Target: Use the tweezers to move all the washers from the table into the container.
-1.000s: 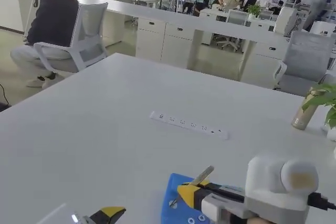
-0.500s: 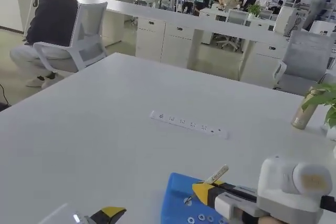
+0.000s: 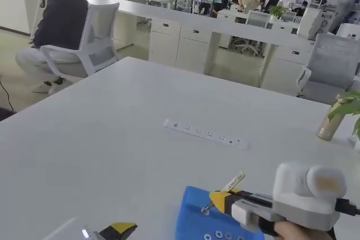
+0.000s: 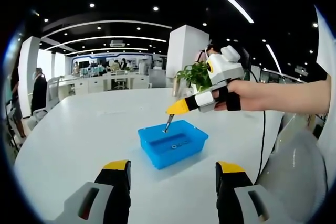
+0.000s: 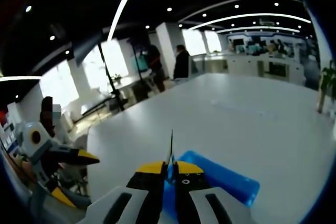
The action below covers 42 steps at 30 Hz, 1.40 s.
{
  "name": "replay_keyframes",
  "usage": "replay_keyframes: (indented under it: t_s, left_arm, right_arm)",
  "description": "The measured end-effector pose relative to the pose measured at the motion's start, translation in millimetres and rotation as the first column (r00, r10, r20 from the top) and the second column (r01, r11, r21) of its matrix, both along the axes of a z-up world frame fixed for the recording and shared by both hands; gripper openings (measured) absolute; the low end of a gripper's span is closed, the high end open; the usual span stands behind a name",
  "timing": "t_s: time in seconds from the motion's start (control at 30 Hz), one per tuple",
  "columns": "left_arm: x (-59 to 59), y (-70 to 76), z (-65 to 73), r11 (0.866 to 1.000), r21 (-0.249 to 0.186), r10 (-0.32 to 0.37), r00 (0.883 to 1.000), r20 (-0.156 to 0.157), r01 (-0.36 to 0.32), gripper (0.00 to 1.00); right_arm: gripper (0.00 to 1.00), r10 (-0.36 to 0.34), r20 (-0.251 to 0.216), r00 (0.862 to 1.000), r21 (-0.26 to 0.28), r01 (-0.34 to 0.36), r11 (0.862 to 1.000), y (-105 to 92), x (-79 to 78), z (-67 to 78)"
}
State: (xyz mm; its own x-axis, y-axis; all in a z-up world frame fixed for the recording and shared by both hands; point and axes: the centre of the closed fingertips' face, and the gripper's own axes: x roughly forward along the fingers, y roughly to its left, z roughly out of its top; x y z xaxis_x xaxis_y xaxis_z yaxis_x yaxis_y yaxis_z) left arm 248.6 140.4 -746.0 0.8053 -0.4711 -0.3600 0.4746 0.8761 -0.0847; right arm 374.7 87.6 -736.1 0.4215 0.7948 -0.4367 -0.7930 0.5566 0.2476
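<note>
Right tongs (image 3: 218,199): lower right of the head view, held in a hand (image 3: 301,232), yellow tips pressed together on the tweezers (image 3: 226,189).
Tweezers: slanting down toward the left, their tip just above the near left part of the blue container (image 3: 192,218); whether the tip carries a washer is too small to tell.
Washers (image 3: 218,234): several small rings lying inside the container, at the bottom edge of the head view.
Container: on the white table (image 3: 112,139), lower centre of the frame, below the white power strip (image 3: 205,133).
Left tongs (image 4: 173,167): in the left gripper view the two yellow-tipped jaws stand wide apart with nothing between them, low over the table and short of the container; in the head view a yellow tip shows at the bottom left.
Background: a person sits on a white chair (image 3: 93,40) at the upper left.
</note>
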Motion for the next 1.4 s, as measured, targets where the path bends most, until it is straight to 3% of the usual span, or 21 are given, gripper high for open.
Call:
replay_keyframes:
  t_s: [0.33, 0.73, 1.4]
  left_arm:
    - [0.0, 0.8, -0.8, 1.0, 0.003, -0.001, 1.0, -0.001, 0.001, 0.65]
    - [-1.0, -0.7, -0.6, 1.0, 0.005, -0.008, 1.0, -0.002, 0.008, 0.65]
    - [-1.1, 0.9, -1.5, 1.0, 0.009, -0.002, 1.0, -0.003, 0.002, 0.64]
  right_arm:
    - [0.03, 0.029, -0.001, 1.0, -0.071, -0.029, 0.997, 0.5, 12.0, -16.7]
    - [0.03, 0.085, -0.007, 0.996, -0.149, -0.085, 0.985, 3.4, 12.2, -34.2]
    - [0.03, 0.142, -0.027, 0.989, -0.235, -0.145, 0.961, 9.8, 6.3, -56.4]
